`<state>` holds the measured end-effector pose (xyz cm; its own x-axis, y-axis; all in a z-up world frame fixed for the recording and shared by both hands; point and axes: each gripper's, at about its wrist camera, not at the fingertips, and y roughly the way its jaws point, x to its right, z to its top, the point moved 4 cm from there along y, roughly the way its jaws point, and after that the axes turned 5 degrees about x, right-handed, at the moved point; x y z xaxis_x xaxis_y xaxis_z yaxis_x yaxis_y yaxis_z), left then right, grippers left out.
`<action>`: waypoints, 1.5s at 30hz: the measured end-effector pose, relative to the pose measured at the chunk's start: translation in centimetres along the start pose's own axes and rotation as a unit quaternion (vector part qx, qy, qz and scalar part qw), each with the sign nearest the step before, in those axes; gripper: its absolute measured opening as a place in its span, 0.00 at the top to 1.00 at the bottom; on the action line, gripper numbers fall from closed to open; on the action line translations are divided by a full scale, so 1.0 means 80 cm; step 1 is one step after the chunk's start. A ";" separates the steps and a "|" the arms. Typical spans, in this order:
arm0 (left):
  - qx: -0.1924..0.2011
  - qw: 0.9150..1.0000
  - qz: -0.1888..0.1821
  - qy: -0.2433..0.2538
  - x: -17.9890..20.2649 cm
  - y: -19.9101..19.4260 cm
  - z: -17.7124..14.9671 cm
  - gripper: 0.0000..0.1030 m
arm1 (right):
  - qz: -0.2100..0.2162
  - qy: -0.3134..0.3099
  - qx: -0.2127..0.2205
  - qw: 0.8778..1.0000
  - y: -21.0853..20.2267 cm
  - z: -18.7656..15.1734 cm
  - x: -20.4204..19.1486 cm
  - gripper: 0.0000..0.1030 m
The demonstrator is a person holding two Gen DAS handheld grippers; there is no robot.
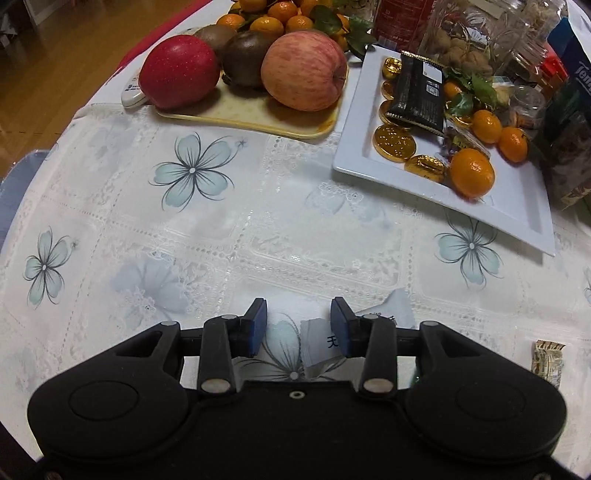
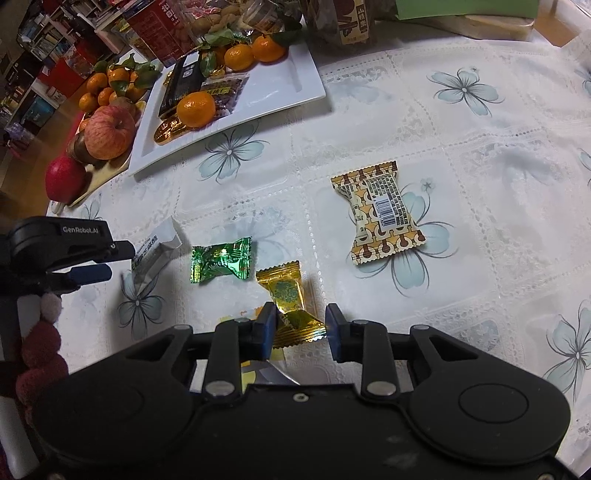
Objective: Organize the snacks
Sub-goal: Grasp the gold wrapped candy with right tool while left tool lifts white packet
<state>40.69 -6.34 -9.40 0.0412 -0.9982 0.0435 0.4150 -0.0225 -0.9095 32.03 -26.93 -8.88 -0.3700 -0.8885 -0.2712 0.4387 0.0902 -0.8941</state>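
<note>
My left gripper [image 1: 298, 326] is open low over the table, its jaws either side of a white snack packet [image 1: 321, 345] with dark print; it also shows in the right wrist view [image 2: 94, 264] beside that packet [image 2: 157, 251]. My right gripper [image 2: 301, 330] is open, its jaws around the near end of a gold-wrapped candy [image 2: 286, 299]. A green-wrapped candy [image 2: 221, 264] lies to its left. A brown patterned snack packet [image 2: 380, 216] lies further right. A white rectangular plate [image 1: 517, 199] holds gold coins, mandarins and a black packet [image 1: 417, 92].
A cream tray [image 1: 258, 118] with apples and kiwis stands at the back left. Jars, bags and boxes crowd behind the plate [image 1: 461, 33]. A small patterned candy [image 1: 546, 363] lies at the right. A yellow wrapper [image 2: 251, 373] lies under my right gripper.
</note>
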 end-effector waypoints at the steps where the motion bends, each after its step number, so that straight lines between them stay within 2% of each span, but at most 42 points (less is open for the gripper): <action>1: 0.000 1.000 0.007 0.009 0.000 -0.002 -0.001 0.52 | 0.001 0.002 0.000 1.000 -0.001 0.001 0.000 0.70; 3: 0.002 1.000 0.016 0.024 0.001 -0.007 -0.003 0.53 | 0.002 0.004 0.001 1.000 -0.001 0.002 -0.001 0.70; 6: 0.019 1.000 0.013 0.018 -0.005 -0.018 0.002 0.54 | 0.002 0.004 0.000 1.000 -0.001 0.002 -0.002 0.70; 9: 0.040 0.998 -0.037 0.039 0.000 -0.036 0.011 0.56 | 0.002 0.004 -0.001 1.000 0.000 0.001 -0.002 0.70; 11: 0.034 0.992 -0.088 0.084 0.013 -0.044 0.011 0.54 | 0.001 0.005 -0.003 1.000 0.000 0.001 -0.002 0.70; 13: 0.026 0.985 -0.114 0.123 0.027 -0.046 0.004 0.53 | 0.002 0.007 -0.004 1.000 0.001 0.001 -0.001 0.70; 16: 0.038 0.982 -0.098 0.160 0.040 -0.043 -0.006 0.53 | 0.002 0.010 -0.006 1.000 0.001 0.001 -0.001 0.70; 18: 0.030 0.979 -0.082 0.187 0.049 -0.034 -0.014 0.53 | 0.002 0.009 -0.007 1.000 0.002 0.001 -0.002 0.70; 22: 0.029 0.976 -0.061 0.205 0.057 -0.024 -0.023 0.53 | 0.003 0.008 -0.009 1.000 0.002 -0.001 -0.002 0.70; 28: 0.024 0.981 -0.053 0.188 0.055 -0.016 -0.021 0.53 | 0.005 0.008 -0.008 1.000 0.000 0.000 -0.001 0.70; 29: 0.021 0.981 -0.052 0.184 0.055 -0.014 -0.021 0.56 | 0.005 0.007 -0.008 1.000 -0.001 0.000 -0.001 0.70; 30: 0.021 0.982 -0.052 0.180 0.054 -0.013 -0.021 0.59 | 0.005 0.006 -0.008 1.000 -0.001 0.000 -0.001 0.70; 31: 0.026 0.983 -0.044 0.174 0.053 -0.012 -0.020 0.68 | 0.004 0.006 -0.008 1.000 -0.001 -0.001 -0.001 0.70; 33: 0.024 0.986 -0.044 0.158 0.049 -0.012 -0.018 0.74 | 0.004 0.006 -0.009 1.000 -0.001 -0.001 0.000 0.70; 34: 0.023 0.988 -0.048 0.146 0.046 -0.014 -0.016 0.80 | 0.005 0.005 -0.009 1.000 -0.002 -0.001 0.000 0.70; 35: 0.017 0.990 -0.057 0.131 0.043 -0.016 -0.014 0.93 | 0.007 0.005 -0.008 1.000 -0.004 -0.001 0.000 0.70; 38: 0.009 0.993 -0.069 0.096 0.035 -0.023 -0.012 0.94 | 0.014 0.003 -0.005 1.000 -0.009 0.000 0.000 0.70; 41: 0.016 0.994 -0.059 0.092 0.029 -0.033 -0.017 0.94 | 0.022 0.008 -0.005 1.000 -0.013 0.001 0.003 0.70; 43: 0.015 0.994 -0.065 0.091 0.026 -0.036 -0.020 0.94 | 0.022 0.013 -0.008 1.000 -0.014 -0.001 0.006 0.70; 45: 0.019 0.993 -0.068 0.098 0.026 -0.037 -0.022 0.88 | 0.021 0.018 -0.012 1.000 -0.014 -0.005 0.009 0.70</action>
<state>37.96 -8.41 -7.31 -0.1931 -0.9778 0.0814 0.4380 -0.1601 -0.8846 30.95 -27.49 -8.19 -0.3804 -0.8675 -0.3206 0.4351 0.1381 -0.8897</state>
